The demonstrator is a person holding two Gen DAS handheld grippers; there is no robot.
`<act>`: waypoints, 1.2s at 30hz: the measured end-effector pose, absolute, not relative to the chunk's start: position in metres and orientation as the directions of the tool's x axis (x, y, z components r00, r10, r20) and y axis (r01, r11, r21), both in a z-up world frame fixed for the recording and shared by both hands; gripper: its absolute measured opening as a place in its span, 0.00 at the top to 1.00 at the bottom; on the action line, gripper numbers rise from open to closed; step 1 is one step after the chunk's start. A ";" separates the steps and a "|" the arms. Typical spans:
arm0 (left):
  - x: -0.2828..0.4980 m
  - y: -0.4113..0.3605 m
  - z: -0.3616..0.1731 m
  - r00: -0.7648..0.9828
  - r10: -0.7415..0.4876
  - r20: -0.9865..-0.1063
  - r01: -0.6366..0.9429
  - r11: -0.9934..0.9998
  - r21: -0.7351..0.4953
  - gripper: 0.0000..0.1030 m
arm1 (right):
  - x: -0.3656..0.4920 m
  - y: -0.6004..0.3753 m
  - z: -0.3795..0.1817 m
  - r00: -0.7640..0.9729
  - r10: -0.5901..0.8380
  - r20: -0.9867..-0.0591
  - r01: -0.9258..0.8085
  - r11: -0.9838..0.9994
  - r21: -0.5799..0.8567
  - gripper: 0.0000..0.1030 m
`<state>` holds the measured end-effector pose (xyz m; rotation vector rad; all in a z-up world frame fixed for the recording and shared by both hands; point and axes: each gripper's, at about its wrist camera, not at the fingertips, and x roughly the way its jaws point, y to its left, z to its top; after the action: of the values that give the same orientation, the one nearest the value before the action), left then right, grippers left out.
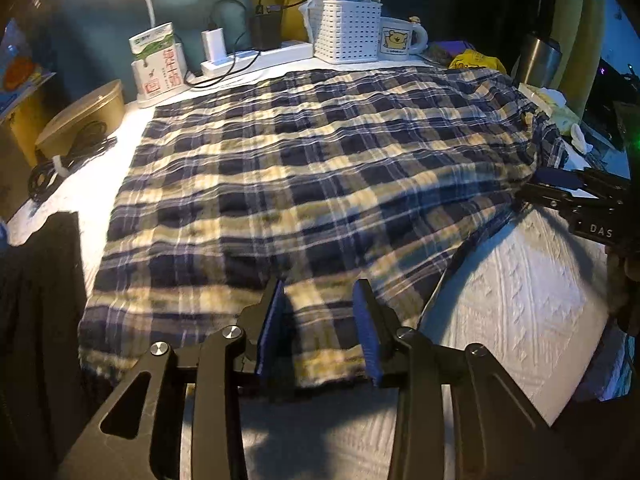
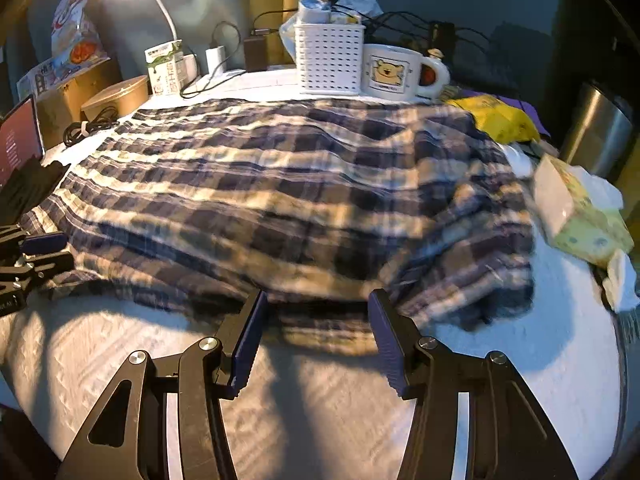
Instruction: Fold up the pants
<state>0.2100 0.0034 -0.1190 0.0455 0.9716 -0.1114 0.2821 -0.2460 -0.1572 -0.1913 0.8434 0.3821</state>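
While the plaid pants (image 1: 320, 184) lie spread flat over the white table (image 1: 520, 300), their near hem sits between the blue pads of the left gripper (image 1: 320, 320), whose jaws stand apart over the cloth without pressing it. Seen from the right wrist, the pants (image 2: 280, 200) reach to the right gripper (image 2: 318, 332); its jaws are spread too, with the near edge of the cloth just between the tips and nothing pinched. That gripper also shows at the right edge of the left view (image 1: 568, 192), close to the pants' right side, and the left one shows at the left edge of the right view (image 2: 36, 256), beside the cloth's left edge.

The pants' long axis runs away from the left camera, toward the back of the table; which end is the waist I cannot tell. The right part bunches up in folds.

Behind the far edge stands a white basket (image 1: 348, 32) holding crumpled paper or packets, too unclear to name. Just beside it, to the right, is a bear mug (image 1: 400, 38). Left of the basket a power strip (image 1: 256, 58) carries chargers, then a carton (image 1: 160, 64), then a lidded tan bowl (image 1: 84, 116) with a coiled cable (image 1: 60, 164) in front. At right are a yellow bag (image 2: 496, 120), a steel cup (image 2: 600, 132) and a tissue box (image 2: 580, 212).
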 end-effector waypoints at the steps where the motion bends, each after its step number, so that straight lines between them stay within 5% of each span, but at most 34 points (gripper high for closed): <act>1: 0.208 0.005 -0.119 0.558 -0.069 -0.827 0.108 0.994 -0.010 0.64 | 0.281 -0.248 -0.157 0.602 0.254 -0.757 -0.400 0.916 -0.010 0.47; 17: 0.181 0.026 -0.108 0.558 0.032 -0.829 -0.016 0.999 0.028 0.62 | 0.261 -0.316 -0.145 0.642 0.214 -0.737 -0.251 0.966 0.062 0.46; 24: 0.186 0.027 -0.093 0.597 0.062 -0.800 -0.060 0.998 0.032 0.62 | 0.270 -0.328 -0.147 0.656 0.217 -0.723 -0.205 0.973 0.105 0.29; 36: 0.204 0.043 -0.077 0.628 0.109 -0.771 -0.140 0.990 0.026 0.55 | 0.298 -0.327 -0.154 0.607 0.354 -0.712 -0.218 0.935 0.280 0.26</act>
<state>0.2037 0.0425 -0.0772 -0.0374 0.8804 0.1424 0.2983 -0.3273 -0.1542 0.1714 0.8581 0.3325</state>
